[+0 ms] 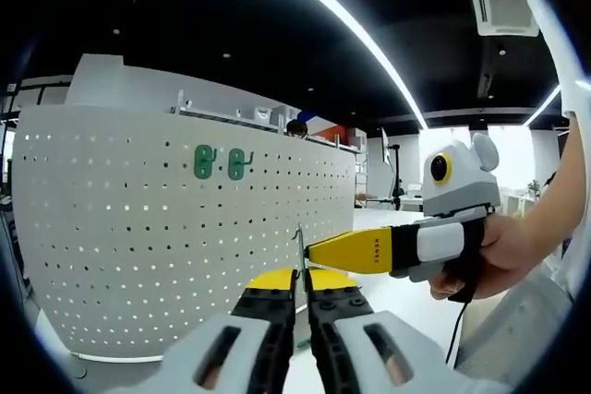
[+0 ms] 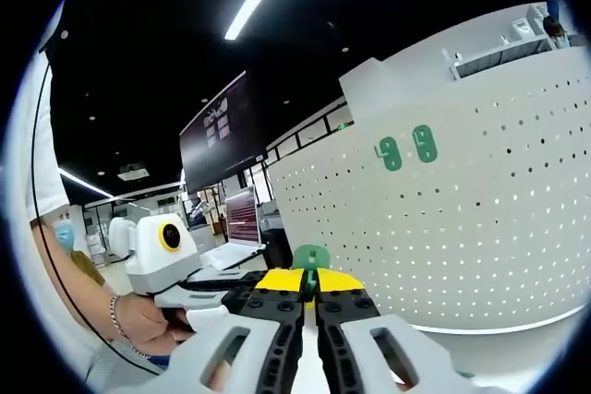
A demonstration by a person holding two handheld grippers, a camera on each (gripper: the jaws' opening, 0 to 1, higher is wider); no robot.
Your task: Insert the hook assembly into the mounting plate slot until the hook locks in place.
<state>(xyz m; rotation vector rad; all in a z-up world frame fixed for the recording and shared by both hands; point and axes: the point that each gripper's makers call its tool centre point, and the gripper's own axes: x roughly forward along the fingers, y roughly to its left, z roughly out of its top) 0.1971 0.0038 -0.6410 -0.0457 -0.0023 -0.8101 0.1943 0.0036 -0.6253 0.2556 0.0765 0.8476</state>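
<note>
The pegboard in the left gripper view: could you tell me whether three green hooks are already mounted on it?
No, just two green hooks sit side by side on the white pegboard.

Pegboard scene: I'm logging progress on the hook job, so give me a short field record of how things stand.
pegboard: white perforated panel, upright
mounted hooks: two green hooks side by side on the pegboard's upper part
left gripper: jaws closed on a thin metal piece
right gripper: jaws closed on a green hook piece
grippers' relation: tips meet in front of the pegboard
insertion: not yet done; held parts away from the pegboard
</note>
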